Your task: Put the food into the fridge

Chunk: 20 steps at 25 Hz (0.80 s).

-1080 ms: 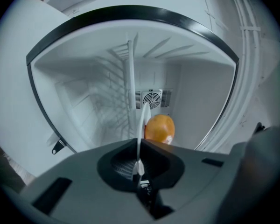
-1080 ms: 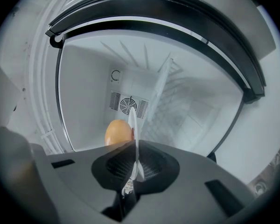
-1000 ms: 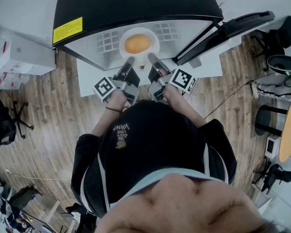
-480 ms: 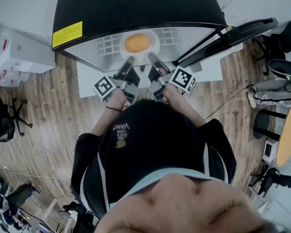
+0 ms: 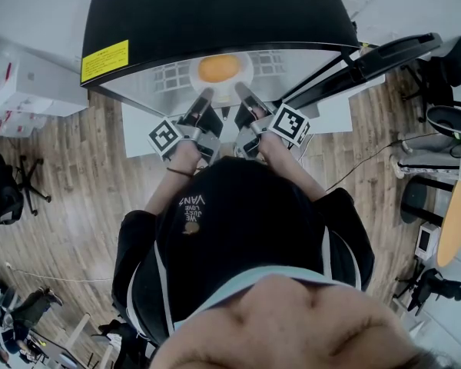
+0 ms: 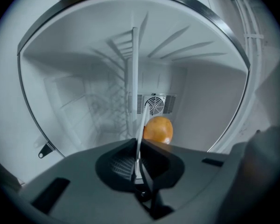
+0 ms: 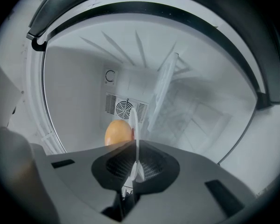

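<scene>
Left gripper (image 5: 203, 101) and right gripper (image 5: 244, 97) fingers clamp the plate (image 5: 245, 68) rim on opposite sides, so the orange food (image 5: 218, 68) sits level inside the fridge (image 5: 215, 6), upper centre.

A yellow label (image 5: 104, 60) on the fridge's (image 5: 215, 6) black lid carries print too small to read. The person's black top (image 5: 238, 237) has upside-down white lettering (image 5: 190, 204), with only "VANS" roughly legible. The left cube (image 5: 167, 137) and right cube (image 5: 290, 124) each show a square black-and-white coded marker.

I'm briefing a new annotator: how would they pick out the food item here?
Find the open black fridge. Just inside its white interior, a white plate is held at its near rim by the left gripper and the right gripper. The round orange food on it is the only coloured thing there.
</scene>
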Each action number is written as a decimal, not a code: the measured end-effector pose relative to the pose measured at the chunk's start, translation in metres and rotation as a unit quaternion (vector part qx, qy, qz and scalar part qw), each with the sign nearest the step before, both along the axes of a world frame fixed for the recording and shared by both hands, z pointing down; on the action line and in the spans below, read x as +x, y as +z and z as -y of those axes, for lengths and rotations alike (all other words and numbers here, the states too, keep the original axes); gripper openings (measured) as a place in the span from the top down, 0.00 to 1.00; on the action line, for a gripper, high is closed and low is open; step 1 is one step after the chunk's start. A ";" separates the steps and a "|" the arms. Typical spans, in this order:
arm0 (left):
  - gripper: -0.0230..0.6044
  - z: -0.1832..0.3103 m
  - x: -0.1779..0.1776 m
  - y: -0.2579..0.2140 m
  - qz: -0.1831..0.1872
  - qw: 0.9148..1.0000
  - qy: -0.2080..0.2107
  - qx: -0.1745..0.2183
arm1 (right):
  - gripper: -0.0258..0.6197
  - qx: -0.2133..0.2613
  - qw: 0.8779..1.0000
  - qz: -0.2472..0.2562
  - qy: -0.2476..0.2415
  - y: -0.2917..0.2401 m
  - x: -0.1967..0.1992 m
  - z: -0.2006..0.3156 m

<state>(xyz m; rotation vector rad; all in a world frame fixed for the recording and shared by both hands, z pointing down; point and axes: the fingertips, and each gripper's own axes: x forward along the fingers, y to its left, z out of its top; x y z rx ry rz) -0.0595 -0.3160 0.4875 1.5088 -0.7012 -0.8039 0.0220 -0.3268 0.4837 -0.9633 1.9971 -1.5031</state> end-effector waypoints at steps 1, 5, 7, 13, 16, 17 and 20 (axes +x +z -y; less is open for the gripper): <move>0.92 0.001 0.001 0.000 -0.003 1.000 0.000 -0.001 | 0.93 -0.005 1.000 -0.011 0.002 0.003 0.003 0.001; 0.93 0.005 0.003 -0.001 -0.006 1.000 -0.002 0.000 | 0.93 -0.010 1.000 -0.024 0.005 0.008 0.008 0.005; 0.92 0.006 0.003 -0.002 -0.009 1.000 -0.004 -0.001 | 0.93 -0.004 1.000 -0.009 0.003 0.004 0.005 0.006; 0.92 0.009 0.002 -0.004 -0.015 1.000 -0.006 -0.004 | 0.93 -0.008 1.000 -0.016 0.003 0.005 0.008 0.009; 0.92 0.010 0.003 -0.006 -0.024 1.000 -0.006 -0.006 | 0.93 -0.007 1.000 -0.011 0.003 0.004 0.008 0.010; 0.92 0.010 0.003 -0.006 -0.025 1.000 -0.007 -0.006 | 0.93 -0.005 1.000 -0.001 0.002 0.002 0.006 0.011; 0.92 0.011 0.004 -0.006 -0.026 1.000 -0.008 -0.005 | 0.93 0.002 1.000 0.015 -0.001 -0.003 0.003 0.012</move>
